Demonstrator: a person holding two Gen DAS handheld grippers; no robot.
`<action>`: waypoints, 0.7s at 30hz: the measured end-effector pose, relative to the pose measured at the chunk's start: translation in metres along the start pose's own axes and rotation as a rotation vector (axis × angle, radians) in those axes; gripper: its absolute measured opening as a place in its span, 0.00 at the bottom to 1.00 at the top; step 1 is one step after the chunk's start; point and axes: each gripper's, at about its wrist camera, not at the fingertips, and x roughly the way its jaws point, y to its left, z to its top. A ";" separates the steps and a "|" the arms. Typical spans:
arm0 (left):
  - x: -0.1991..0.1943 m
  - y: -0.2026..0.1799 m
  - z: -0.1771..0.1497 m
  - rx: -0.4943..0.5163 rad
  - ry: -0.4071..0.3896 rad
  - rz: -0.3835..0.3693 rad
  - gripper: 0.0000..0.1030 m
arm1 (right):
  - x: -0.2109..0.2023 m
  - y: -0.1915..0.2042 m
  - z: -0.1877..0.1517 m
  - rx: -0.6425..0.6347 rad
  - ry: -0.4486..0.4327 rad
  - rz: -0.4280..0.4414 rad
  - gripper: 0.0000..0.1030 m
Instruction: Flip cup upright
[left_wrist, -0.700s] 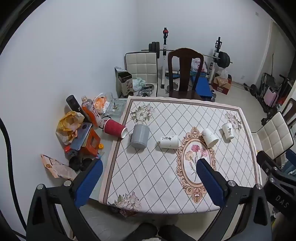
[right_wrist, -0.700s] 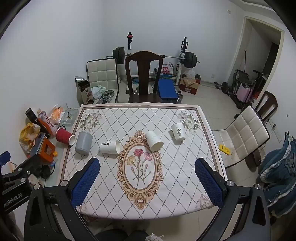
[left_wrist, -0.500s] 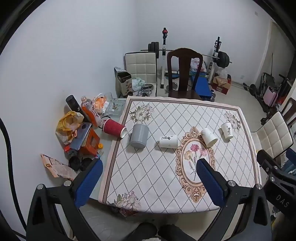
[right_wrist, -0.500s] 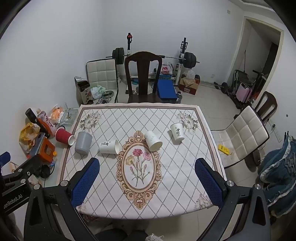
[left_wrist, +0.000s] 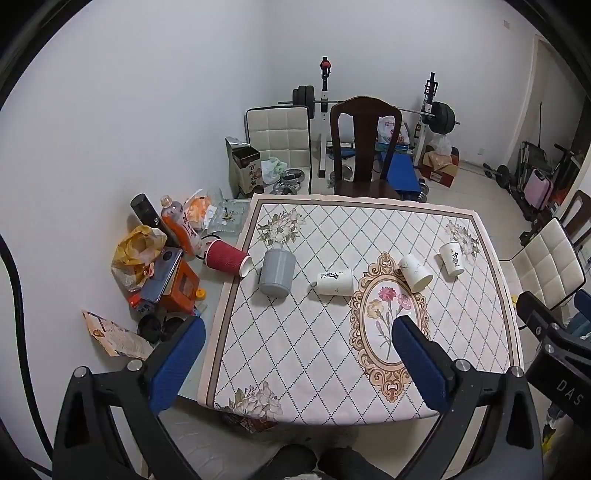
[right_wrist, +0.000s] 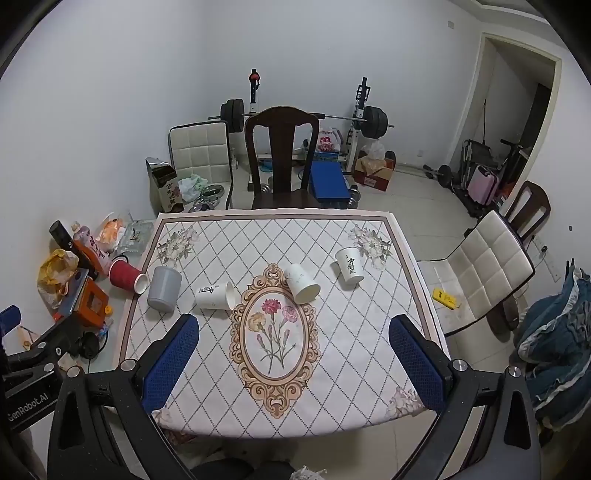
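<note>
Five cups lie on their sides in a loose row across the far half of a square table covered by a cream, diamond-patterned cloth with a floral oval medallion (right_wrist: 273, 373). From left to right in the right wrist view they are a ribbed red paper cup (right_wrist: 125, 276) resting off the cloth's left edge with its mouth toward the table, a plain grey plastic cup (right_wrist: 164, 288) just beside it, a white paper cup with black lettering (right_wrist: 214, 295) near the medallion's upper left, a plain white paper cup (right_wrist: 302, 283) overlapping the medallion's upper rim, and another lettered white paper cup (right_wrist: 350, 265) near the right corner flower. None is upright. The left gripper (left_wrist: 295, 354) hovers over the near-left part of the table, its blue-padded fingers (left_wrist: 177, 365) spread wide with nothing between them. The right gripper (right_wrist: 291, 356) hangs above the near edge, likewise wide apart and holding nothing. A dark wooden chair (right_wrist: 282, 155) stands behind the table.
</note>
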 end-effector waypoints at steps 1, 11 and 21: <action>0.000 0.000 0.000 0.000 -0.001 -0.001 1.00 | 0.000 -0.001 0.000 0.001 0.000 0.000 1.00; -0.006 -0.003 0.008 0.014 -0.001 -0.012 1.00 | -0.002 -0.002 0.001 0.000 0.005 -0.005 1.00; -0.005 -0.001 0.009 0.019 -0.006 -0.019 1.00 | -0.001 -0.004 -0.002 0.002 0.007 -0.003 1.00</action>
